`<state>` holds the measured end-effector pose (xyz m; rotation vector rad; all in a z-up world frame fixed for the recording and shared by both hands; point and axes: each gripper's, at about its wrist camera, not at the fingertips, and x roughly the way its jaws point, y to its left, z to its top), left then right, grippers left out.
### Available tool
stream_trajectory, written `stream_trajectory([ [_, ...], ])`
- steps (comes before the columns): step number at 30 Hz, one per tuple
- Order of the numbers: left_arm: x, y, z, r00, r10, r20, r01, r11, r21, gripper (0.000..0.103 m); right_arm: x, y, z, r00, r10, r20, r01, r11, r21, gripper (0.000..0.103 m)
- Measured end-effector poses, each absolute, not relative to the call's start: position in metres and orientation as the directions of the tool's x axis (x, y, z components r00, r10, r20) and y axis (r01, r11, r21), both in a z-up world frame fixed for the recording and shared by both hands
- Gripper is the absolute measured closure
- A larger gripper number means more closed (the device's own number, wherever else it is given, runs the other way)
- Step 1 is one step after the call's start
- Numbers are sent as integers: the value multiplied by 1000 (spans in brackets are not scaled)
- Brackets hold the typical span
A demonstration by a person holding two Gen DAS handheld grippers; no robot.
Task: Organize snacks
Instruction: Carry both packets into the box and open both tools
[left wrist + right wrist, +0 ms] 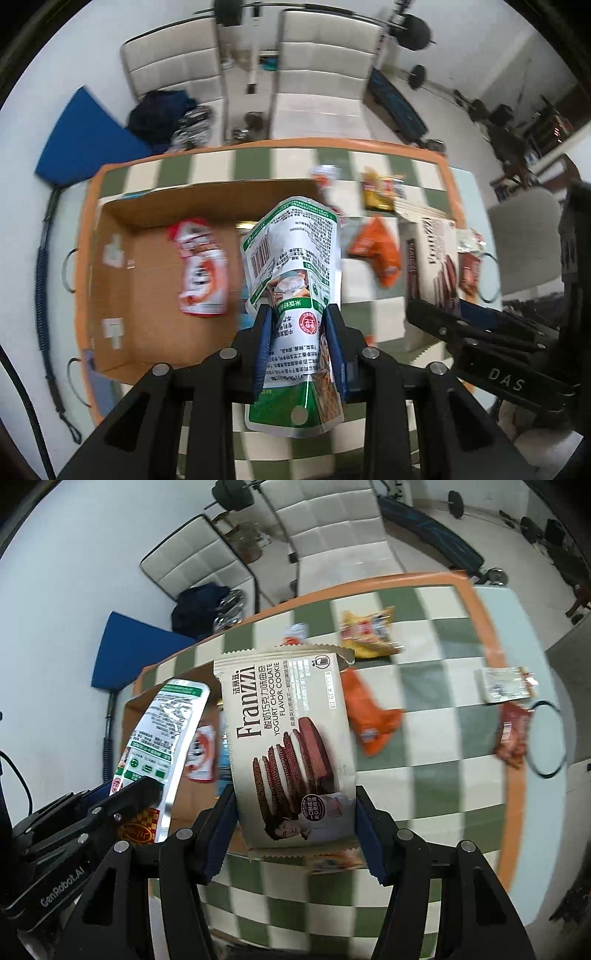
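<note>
Cardboard is the target: the open cardboard box (155, 266) sits on the checked counter (436, 775) ahead of and below the left claw (300, 317), and already holds a red-and-white snack pouch (201, 266) lying flat on its floor.

Both claws are loaded. The left claw is pinched nearly closed on a green-and-white snack pouch (295, 251), whose free end sticks out past the fingertips while its other end trails back under the claw. The right claw (295, 812) stands fairly wide, clamped across the width of a Franzzi yogurt chocolate cookie pack (288, 738), which stands out ahead of the fingers.

Risks, as I judge them: the green pouch is thin and slick, crumpled at the pinch, so a quick swing could let it slide out short of the box. The cookie pack is gripped only by its edges; too much squeeze could crush the biscuits, too little and it may tilt or drop. The two claws are just beside each other, so the packs could knock together over the box opening.

Loose on the counter beyond the right claw lie an orange packet (369, 716), a yellow packet (365, 635) and a red packet (513, 734), all well apart from both claws.
</note>
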<state>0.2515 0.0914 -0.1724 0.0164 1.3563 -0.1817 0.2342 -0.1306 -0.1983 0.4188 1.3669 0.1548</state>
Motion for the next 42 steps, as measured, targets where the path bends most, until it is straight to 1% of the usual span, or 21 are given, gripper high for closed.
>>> stream_trajectory([
  [6, 274, 164, -188, 203, -53, -978, 69, 997, -40, 77, 252, -63, -218, 183, 337, -924, 142, 921, 364, 40],
  [11, 298, 208, -215, 177, -32, -984, 23, 999, -28, 77, 270, -22, -238, 160, 292, -943, 130, 941, 314, 40],
  [19, 328, 238, -266, 107, 13, -994, 13, 1000, 15, 77, 295, 10, -267, 135, 213, -968, 121, 966, 229, 40],
  [28, 348, 247, -306, 52, 46, -998, 21, 999, 47, 76, 317, 19, -293, 117, 156, -981, 127, 977, 171, 40],
  [32, 351, 249, -317, 24, 61, -998, 22, 998, 62, 69, 322, 21, -301, 109, 133, -985, 126, 981, 146, 39],
  [35, 354, 251, -320, 9, 38, -999, 11, 999, 38, 68, 326, 22, -305, 100, 116, -988, 121, 984, 128, 38],
  [36, 355, 251, -320, 8, 30, -1000, 6, 1000, 30, 68, 327, 24, -306, 99, 107, -989, 118, 986, 118, 35],
  [37, 356, 252, -319, 7, 22, -1000, 0, 1000, 22, 68, 328, 24, -306, 97, 103, -990, 115, 987, 114, 26],
  [38, 357, 252, -317, 9, 13, -1000, -2, 1000, 13, 67, 328, 25, -306, 98, 106, -990, 115, 986, 117, 22],
  [39, 358, 252, -315, 12, 10, -1000, -3, 1000, 10, 63, 328, 25, -305, 99, 107, -989, 114, 986, 118, 19],
  [40, 358, 253, -312, 16, 8, -1000, -4, 1000, 8, 60, 328, 25, -305, 99, 105, -990, 114, 987, 116, 19],
  [42, 358, 253, -307, 31, -1, -1000, -4, 1000, -1, 46, 328, 24, -304, 98, 109, -989, 118, 986, 120, 18],
])
